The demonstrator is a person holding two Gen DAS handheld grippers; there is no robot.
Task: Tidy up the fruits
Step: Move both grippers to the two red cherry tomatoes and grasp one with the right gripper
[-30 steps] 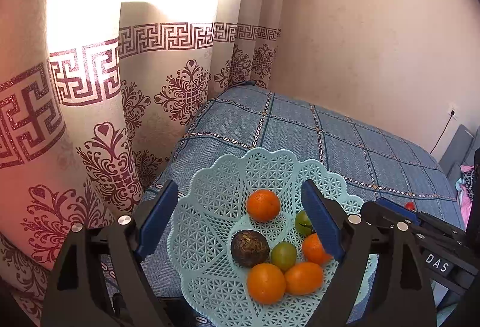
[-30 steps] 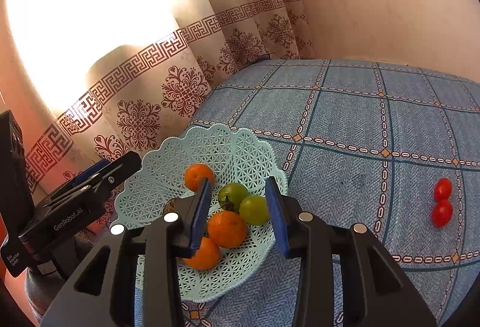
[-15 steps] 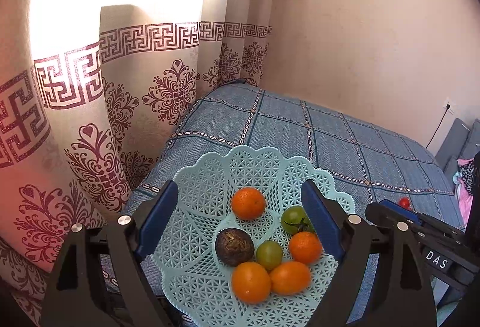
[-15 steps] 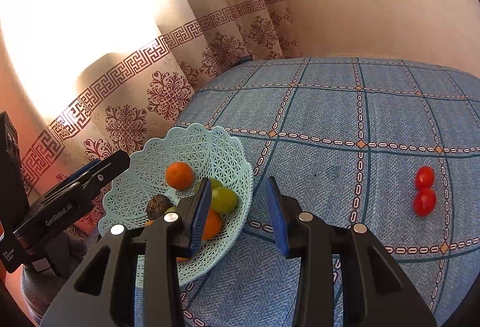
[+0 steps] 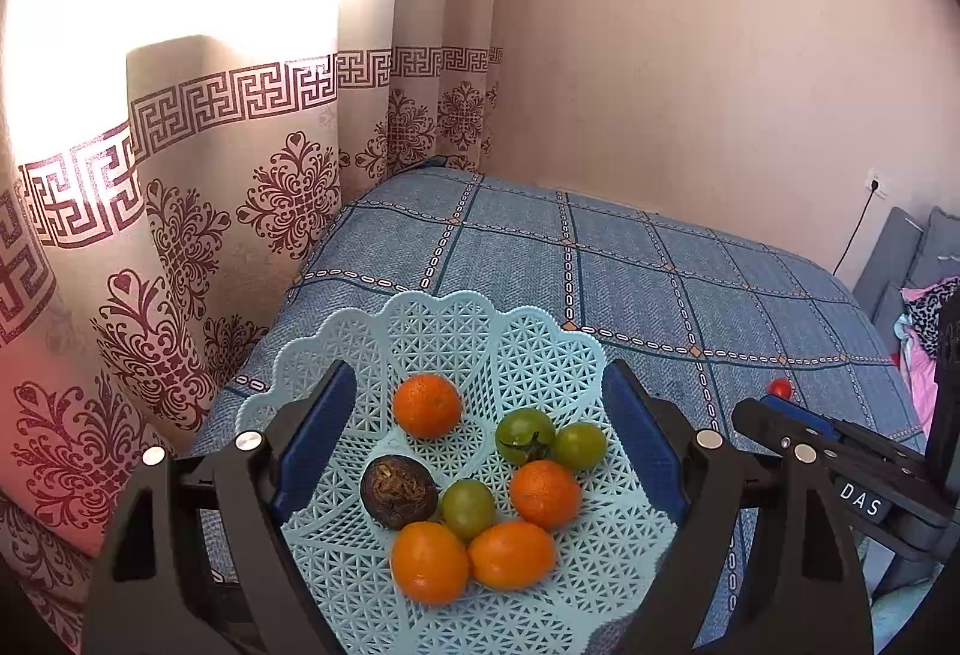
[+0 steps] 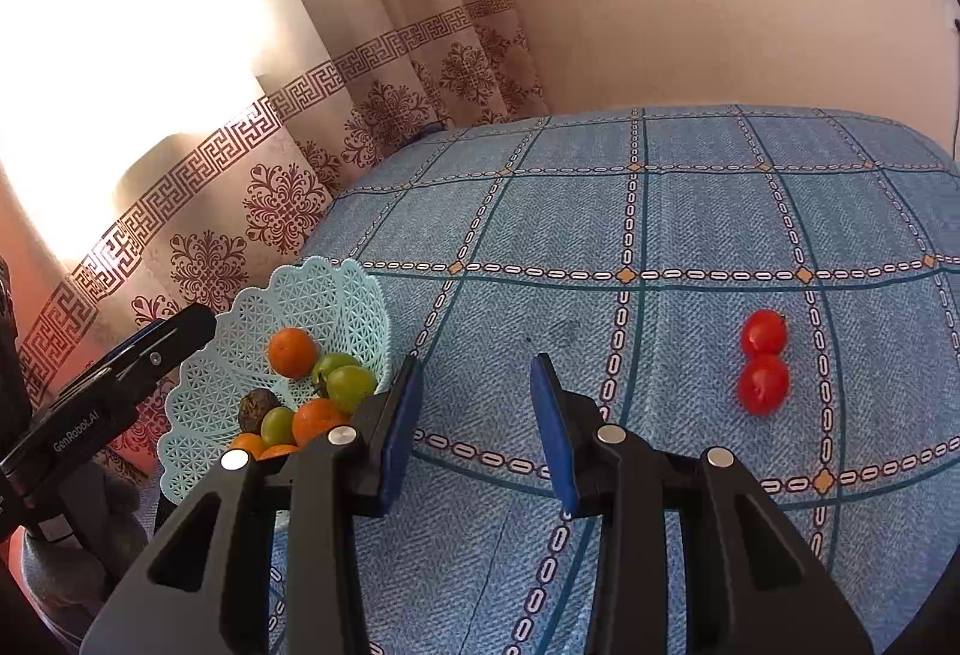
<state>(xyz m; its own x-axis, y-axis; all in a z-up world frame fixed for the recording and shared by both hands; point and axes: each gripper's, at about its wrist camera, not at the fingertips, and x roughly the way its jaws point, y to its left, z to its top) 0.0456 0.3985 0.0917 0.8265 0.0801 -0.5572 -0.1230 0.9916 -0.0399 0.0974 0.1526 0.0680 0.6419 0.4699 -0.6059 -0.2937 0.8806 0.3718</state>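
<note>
Blue checked bedspread (image 6: 660, 211) beside patterned curtain (image 5: 240, 175), pale wall (image 5: 720, 54) behind; both grippers' jaws released, empty.

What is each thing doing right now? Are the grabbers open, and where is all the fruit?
Left gripper: open, empty, above the basket.
Right gripper: open, empty, above the cloth.
Basket: upright, holding fruit.
Oranges: four, in the basket.
Green fruits: three, in the basket.
Dark brown fruit: in the basket.
Red tomatoes: two, touching, on the blue cloth.

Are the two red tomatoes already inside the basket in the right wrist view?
No, the two red tomatoes lie touching on the blue cloth, well to the right of the basket.
</note>
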